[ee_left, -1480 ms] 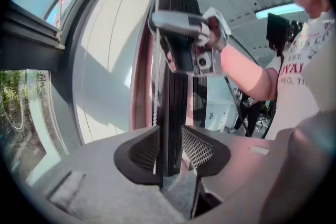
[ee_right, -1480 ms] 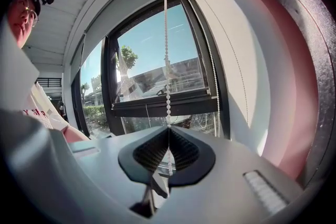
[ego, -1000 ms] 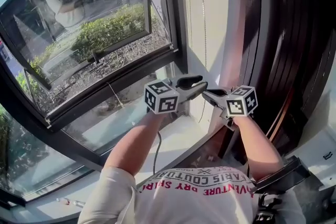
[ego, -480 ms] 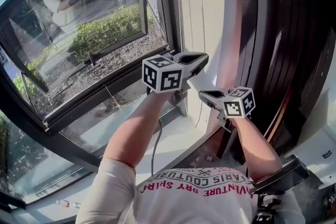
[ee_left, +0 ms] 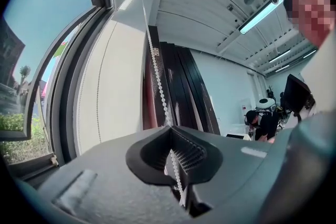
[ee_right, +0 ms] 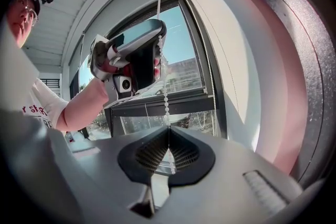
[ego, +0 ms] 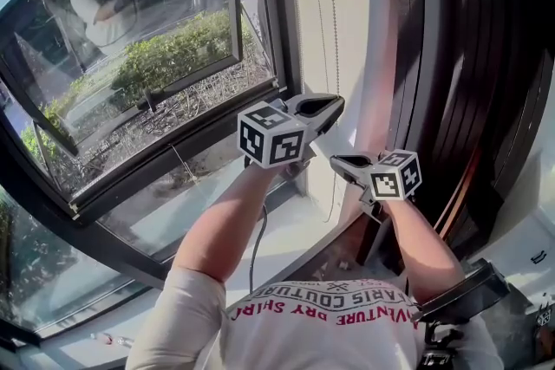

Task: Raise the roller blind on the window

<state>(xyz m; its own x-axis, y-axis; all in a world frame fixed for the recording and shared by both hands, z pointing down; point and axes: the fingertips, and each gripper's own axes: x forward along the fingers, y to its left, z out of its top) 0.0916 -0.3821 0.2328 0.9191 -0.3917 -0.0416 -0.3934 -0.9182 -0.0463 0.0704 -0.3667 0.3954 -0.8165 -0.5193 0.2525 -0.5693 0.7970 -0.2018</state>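
— Where is the bead chain [ee_left: 157, 68]?
— It hangs just right of the window [ego: 156, 48] frame, in front of a pale panel [ego: 351, 56].
— And the left hand-held gripper [ee_left: 169, 134]?
— It is clamped on the chain. Its jaws have just been closing, and the beads pass between the ribbed pads.
— The right hand-held gripper [ee_right: 168, 131]?
— Also clenched on that chain, lower and nearer, just right of the left one. The chain runs straight up from it to the left gripper.
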